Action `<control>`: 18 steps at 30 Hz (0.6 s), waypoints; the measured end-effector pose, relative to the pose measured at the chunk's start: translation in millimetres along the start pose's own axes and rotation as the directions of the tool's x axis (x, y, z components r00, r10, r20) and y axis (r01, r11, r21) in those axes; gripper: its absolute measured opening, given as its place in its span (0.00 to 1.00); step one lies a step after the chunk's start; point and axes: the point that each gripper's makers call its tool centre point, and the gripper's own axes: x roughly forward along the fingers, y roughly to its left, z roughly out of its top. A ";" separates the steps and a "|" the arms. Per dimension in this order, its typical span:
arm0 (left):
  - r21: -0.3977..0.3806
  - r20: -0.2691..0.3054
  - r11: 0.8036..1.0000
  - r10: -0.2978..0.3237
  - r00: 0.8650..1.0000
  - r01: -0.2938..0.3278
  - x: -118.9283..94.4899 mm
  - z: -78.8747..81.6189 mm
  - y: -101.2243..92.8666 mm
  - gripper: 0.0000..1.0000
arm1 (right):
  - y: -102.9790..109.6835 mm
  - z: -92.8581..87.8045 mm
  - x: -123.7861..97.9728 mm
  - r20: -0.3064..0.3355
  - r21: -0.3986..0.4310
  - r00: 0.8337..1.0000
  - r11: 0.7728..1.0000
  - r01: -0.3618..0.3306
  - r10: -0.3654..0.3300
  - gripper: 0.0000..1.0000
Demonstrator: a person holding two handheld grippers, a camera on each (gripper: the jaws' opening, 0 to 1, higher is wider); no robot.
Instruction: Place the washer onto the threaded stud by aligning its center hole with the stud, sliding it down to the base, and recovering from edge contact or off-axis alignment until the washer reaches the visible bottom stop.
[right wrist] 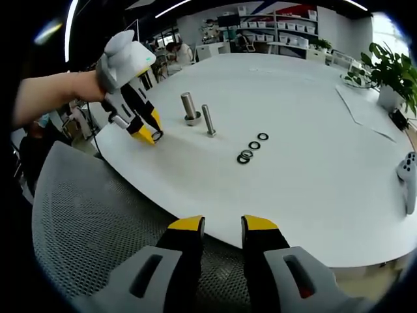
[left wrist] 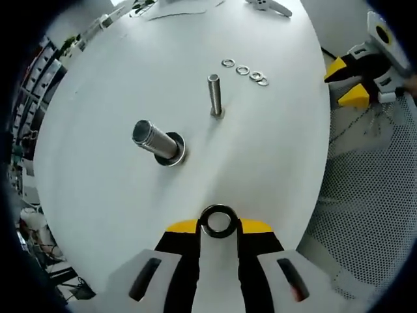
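In the left gripper view, the left gripper [left wrist: 219, 225] pinches a washer [left wrist: 218, 221] between its yellow-tipped jaws, which are closed onto its rim. The washer is held with its flat face toward the camera, so its center hole looks along the jaws toward the table rather than down. It hangs above the near part of the white table [left wrist: 98, 163], well apart from the studs.

Ahead of it stand two upright metal posts. The thick stud [left wrist: 155, 139] rises from a round base with a dark ring at its foot; its long axis is vertical, though the fisheye makes it lean toward the left of the view. The thin stud [left wrist: 214, 94] stands just beyond, also upright, on a small base. Past the thin stud, four spare washers [left wrist: 245, 71] lie flat in a short row, the last two touching or overlapping.

In the right gripper view, the right gripper [right wrist: 223, 225] hovers over the mesh back of a chair [right wrist: 91, 215] at the table edge, its jaws spread with a clear gap and nothing between them. The left gripper there sits at the table's left edge, near the thick stud, held by a person's hand.
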 end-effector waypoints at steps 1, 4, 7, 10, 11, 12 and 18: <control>-0.001 0.000 1.000 -0.001 1.000 0.001 -1.1 1.0 0.1 0.19 | 0.0 -0.1 0.0 0.000 0.001 1.000 1.000 0.000 0.000 0.26; 0.003 0.013 1.000 0.008 1.000 -0.008 -6.9 5.9 2.9 0.19 | -0.2 -0.2 0.1 -0.001 0.001 1.000 1.000 0.001 -0.001 0.26; 0.000 0.029 1.000 0.008 1.000 -0.008 -12.1 10.9 3.7 0.19 | -0.3 0.0 0.1 -0.001 -0.001 1.000 1.000 0.000 0.000 0.25; 0.004 0.040 1.000 0.011 0.999 -0.012 -16.5 15.2 5.8 0.19 | -0.4 -0.1 0.1 -0.002 -0.002 1.000 1.000 0.000 0.000 0.25; 0.003 0.044 1.000 0.011 0.999 -0.011 -18.5 16.8 7.1 0.19 | -0.4 -0.2 0.1 -0.003 -0.002 1.000 1.000 0.001 -0.001 0.25; 0.002 0.047 1.000 0.004 0.999 -0.004 -20.0 17.9 7.3 0.19 | -0.5 -0.2 0.1 -0.003 -0.001 1.000 1.000 0.001 -0.001 0.25; 0.007 0.076 1.000 0.018 0.997 -0.019 -33.0 27.4 16.6 0.19 | -0.9 -0.4 0.1 -0.003 0.003 1.000 1.000 0.002 -0.002 0.25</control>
